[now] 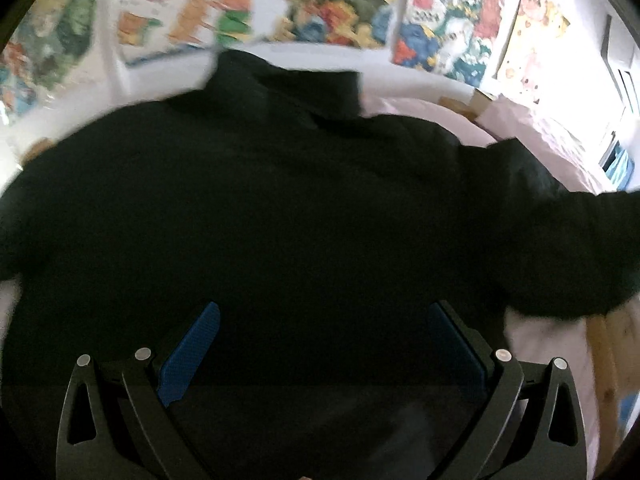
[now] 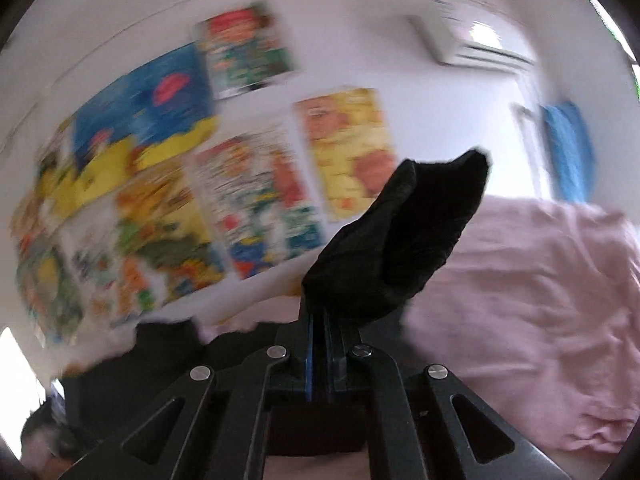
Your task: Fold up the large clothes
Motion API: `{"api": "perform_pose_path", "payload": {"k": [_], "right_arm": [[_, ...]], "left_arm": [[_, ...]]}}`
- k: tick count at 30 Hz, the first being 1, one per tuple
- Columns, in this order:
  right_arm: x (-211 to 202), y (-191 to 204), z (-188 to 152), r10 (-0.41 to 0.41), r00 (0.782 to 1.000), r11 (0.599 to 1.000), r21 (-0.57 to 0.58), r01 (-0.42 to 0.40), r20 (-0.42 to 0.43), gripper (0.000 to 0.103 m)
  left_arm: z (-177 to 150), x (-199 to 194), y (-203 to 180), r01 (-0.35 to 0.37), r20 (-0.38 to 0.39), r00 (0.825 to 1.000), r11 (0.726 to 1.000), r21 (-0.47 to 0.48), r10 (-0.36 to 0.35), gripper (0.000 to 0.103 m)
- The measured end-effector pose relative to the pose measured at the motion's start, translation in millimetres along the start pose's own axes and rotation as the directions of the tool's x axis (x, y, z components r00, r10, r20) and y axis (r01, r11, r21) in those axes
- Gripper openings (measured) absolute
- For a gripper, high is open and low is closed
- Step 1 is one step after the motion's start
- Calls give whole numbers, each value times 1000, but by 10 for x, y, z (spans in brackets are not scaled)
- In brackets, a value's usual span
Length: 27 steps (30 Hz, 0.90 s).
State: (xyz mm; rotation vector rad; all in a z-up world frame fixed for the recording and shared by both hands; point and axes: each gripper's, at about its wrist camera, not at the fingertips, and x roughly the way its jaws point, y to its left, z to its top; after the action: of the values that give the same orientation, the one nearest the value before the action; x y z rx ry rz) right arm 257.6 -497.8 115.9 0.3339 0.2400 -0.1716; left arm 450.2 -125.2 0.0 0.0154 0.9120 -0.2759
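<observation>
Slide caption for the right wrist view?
Right gripper jaws clamp a black garment fold above pink bedsheet.

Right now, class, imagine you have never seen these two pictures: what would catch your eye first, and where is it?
A big black garment fills most of the left wrist view, spread on pink bedding, with the left gripper open above it. In the right wrist view, the right gripper has its jaws shut on a raised black fold. Bright, blurred posters cover the white wall behind.
</observation>
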Motion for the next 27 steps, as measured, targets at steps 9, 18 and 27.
{"api": "perform_pose_path", "payload": {"k": [9, 18, 27], "right_arm": [[406, 1822, -496, 206, 959, 903, -339, -263, -196, 5], [865, 2964, -1644, 295, 779, 746, -375, -549, -553, 6], [996, 2902, -2212, 249, 610, 717, -280, -639, -752, 35]], "left_arm": [[-168, -662, 1116, 63, 91, 995, 968, -243, -42, 102], [-148, -727, 1613, 397, 243, 912, 862, -316, -331, 102], [-119, -435, 1726, 416, 159, 909, 828, -376, -385, 101]]}}
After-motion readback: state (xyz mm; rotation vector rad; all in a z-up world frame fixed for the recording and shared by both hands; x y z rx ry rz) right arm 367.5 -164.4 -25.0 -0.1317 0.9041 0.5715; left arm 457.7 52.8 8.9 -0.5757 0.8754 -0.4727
